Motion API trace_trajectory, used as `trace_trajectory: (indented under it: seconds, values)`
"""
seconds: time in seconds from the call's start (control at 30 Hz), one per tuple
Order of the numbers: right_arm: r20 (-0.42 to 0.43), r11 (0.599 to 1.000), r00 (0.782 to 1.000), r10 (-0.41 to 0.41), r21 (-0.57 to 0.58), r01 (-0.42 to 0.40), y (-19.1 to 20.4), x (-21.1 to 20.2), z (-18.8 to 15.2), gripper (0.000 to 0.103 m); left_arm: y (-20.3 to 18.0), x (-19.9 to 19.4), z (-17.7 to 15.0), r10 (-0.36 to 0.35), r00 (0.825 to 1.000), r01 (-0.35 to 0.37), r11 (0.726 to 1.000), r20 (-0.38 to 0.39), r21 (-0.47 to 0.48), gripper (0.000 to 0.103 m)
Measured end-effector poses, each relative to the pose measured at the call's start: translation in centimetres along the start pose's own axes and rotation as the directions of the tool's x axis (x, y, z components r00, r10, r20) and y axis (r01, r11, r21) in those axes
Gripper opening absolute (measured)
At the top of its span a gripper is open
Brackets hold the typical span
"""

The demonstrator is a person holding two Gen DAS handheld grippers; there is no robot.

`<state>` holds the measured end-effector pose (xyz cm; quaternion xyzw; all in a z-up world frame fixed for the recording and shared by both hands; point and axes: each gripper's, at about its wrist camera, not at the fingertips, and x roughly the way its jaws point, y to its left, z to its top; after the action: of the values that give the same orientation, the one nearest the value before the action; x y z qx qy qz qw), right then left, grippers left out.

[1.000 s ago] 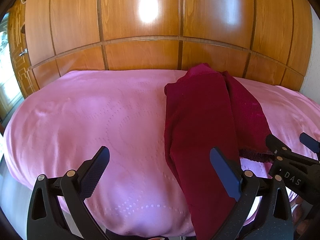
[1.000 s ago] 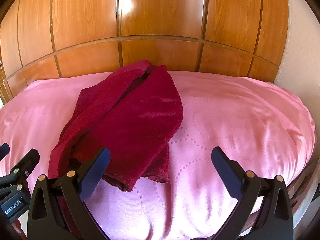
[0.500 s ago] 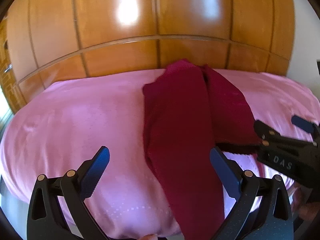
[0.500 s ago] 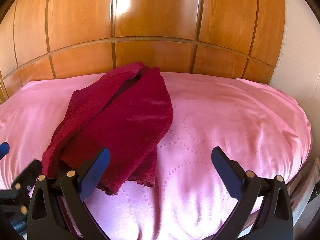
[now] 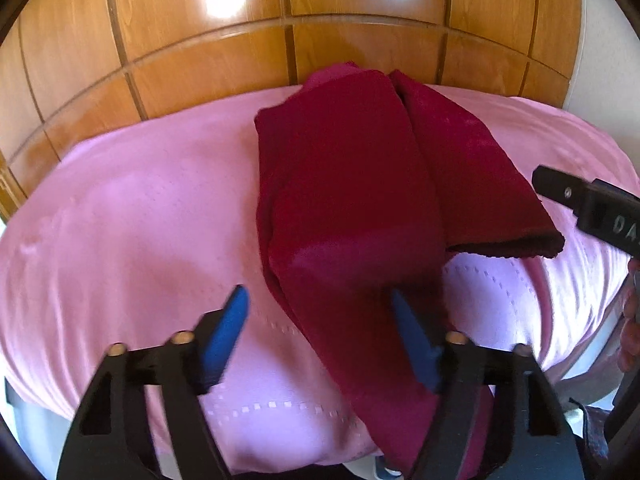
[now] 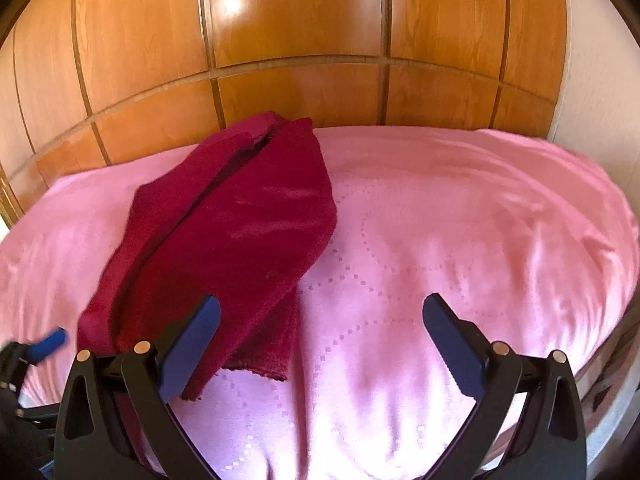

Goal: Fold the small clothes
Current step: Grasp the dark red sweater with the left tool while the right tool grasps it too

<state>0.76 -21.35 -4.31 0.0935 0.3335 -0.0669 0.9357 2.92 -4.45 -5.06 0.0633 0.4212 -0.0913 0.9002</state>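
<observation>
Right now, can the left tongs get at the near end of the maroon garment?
Probably yes. The left tongs, just closing, straddle the maroon garment's near strip with nothing else between them; the right tongs stand open to the side.

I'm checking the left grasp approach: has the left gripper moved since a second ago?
Yes. The left gripper has dropped toward the maroon garment; the wooden panelling shows less above it. Its jaws have just been closing around the garment's near edge.

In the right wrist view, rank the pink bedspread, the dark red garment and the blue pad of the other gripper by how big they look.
1. pink bedspread
2. dark red garment
3. left gripper's blue pad, partly cut off at the frame edge, so its full size is unsure
</observation>
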Motion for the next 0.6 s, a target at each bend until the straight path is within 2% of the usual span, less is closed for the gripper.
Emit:
trace_trajectory:
  seconds: [0.07, 0.1, 0.17, 0.23, 0.3, 0.4, 0.47, 0.5, 0.6]
  values:
    - [0.000, 0.999, 0.999, 0.038, 0.005, -0.038, 0.0, 0.0, 0.2, 0.101, 0.2, 0.0, 0.0, -0.021, 1.000, 0.021, 1.000, 0.002, -0.006, 0.037]
    - [-0.001, 0.998, 0.998, 0.066, 0.007, -0.066, 0.0, 0.0, 0.4, 0.101, 0.3, -0.1, -0.1, -0.032, 0.999, 0.032, 0.999, 0.004, -0.010, 0.032]
    - [-0.018, 0.991, 0.991, 0.134, 0.013, -0.133, 0.1, 0.4, 0.7, 0.101, 0.7, -0.3, 0.0, -0.056, 0.998, 0.056, 0.998, 0.015, -0.014, 0.012]
    - [-0.043, 0.984, 0.983, 0.178, 0.024, -0.177, 0.4, 0.9, 0.8, 0.095, 1.0, -0.6, 0.0, -0.083, 0.996, 0.084, 0.996, 0.026, -0.020, 0.008]
    - [-0.063, 0.982, 0.980, 0.186, 0.021, -0.185, 0.7, 1.4, 0.8, 0.089, 1.5, -1.0, 0.2, -0.094, 0.995, 0.096, 0.995, 0.042, -0.028, 0.006]
    - [-0.062, 0.982, 0.981, 0.185, -0.019, -0.186, 1.7, 1.7, 1.1, 0.088, 2.6, -1.2, 0.8, -0.131, 0.990, 0.134, 0.989, 0.043, -0.066, 0.006]
    - [-0.056, 0.980, 0.981, 0.186, -0.065, -0.189, 2.8, 2.0, 1.6, 0.085, 2.6, -1.2, 0.9, -0.122, 0.991, 0.126, 0.990, 0.059, -0.069, 0.006]
    - [-0.063, 0.978, 0.980, 0.188, -0.081, -0.193, 3.3, 2.4, 1.7, 0.083, 2.4, -1.2, 0.9, -0.095, 0.993, 0.098, 0.994, 0.069, -0.047, 0.006]
    - [-0.126, 0.966, 0.969, 0.214, -0.121, -0.229, 4.9, 4.8, 2.5, 0.079, 2.7, -0.9, 1.1, -0.077, 0.994, 0.081, 0.995, 0.077, -0.055, 0.005]
